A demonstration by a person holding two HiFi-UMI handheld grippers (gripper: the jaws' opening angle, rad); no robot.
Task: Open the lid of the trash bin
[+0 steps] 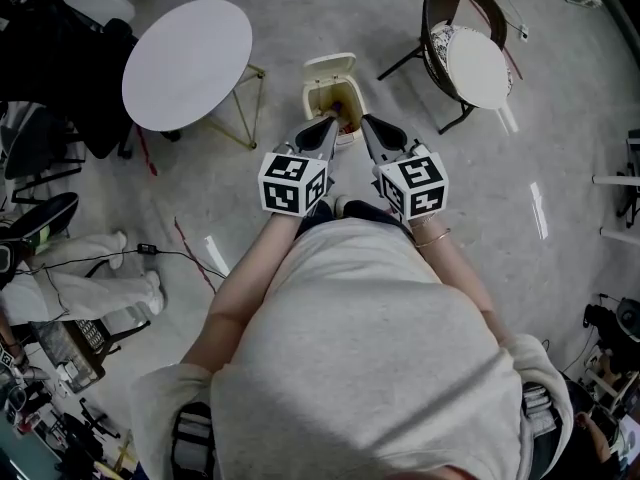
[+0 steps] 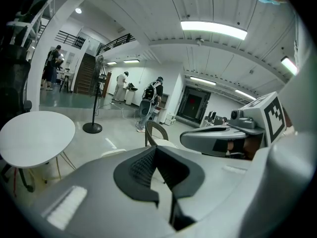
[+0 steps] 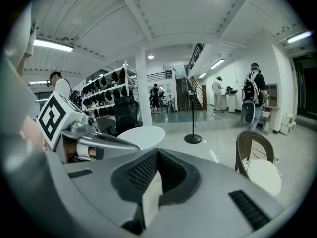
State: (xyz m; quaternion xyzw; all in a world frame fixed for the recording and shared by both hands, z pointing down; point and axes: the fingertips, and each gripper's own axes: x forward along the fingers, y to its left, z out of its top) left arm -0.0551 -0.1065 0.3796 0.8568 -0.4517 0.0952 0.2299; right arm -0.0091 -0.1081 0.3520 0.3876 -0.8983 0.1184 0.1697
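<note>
— Trouble ahead?
— Possibly. Trash bin [image 1: 337,102] sits on the floor [image 1: 560,158] just beyond both tips, lid [image 1: 329,67] apparently upright. Left tongs [image 1: 330,126] and right tongs [image 1: 368,123] are pinched narrow, empty; a stray nudge could knock the lid shut.

One overhead, two level
The head view looked steeply down; both gripper views sat close behind their jaws, facing across the hall; all shared the round table [image 1: 187,63] and chair [image 1: 465,53].

Left gripper [image 2: 156,149] jaws together; round table [image 2: 34,138] left.
</note>
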